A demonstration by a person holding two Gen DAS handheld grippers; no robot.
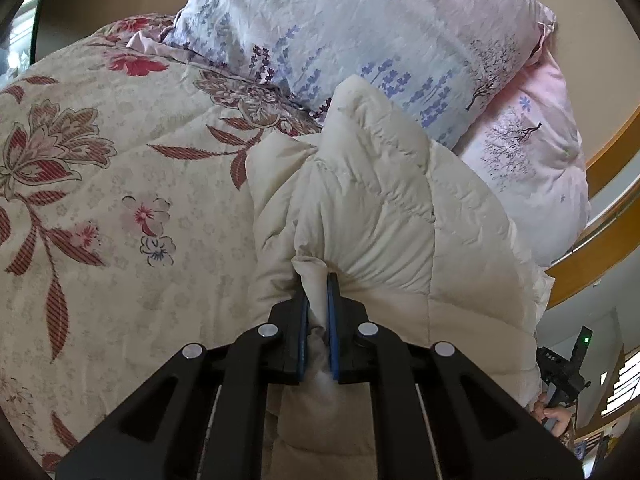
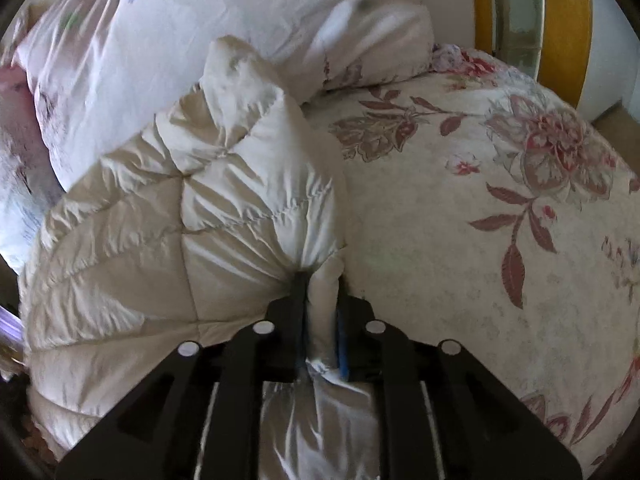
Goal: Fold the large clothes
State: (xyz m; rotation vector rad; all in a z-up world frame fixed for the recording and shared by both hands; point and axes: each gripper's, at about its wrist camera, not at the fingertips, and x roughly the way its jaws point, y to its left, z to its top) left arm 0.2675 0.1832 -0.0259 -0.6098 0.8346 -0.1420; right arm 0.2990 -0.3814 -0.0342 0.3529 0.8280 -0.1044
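Cream quilted puffer jacket point(image 1: 372, 200), stitched in padded panels, bunched and creased, lying on a floral bedspread point(image 1: 100, 200) against the pillows point(image 1: 360, 32), with a pinched fold of its fabric rising at each near edge.

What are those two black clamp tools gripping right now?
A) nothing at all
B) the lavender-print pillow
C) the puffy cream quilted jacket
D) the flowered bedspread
C: the left gripper and the right gripper each pinch a bunched fold of the cream quilted jacket, which lies on the flowered bedspread.
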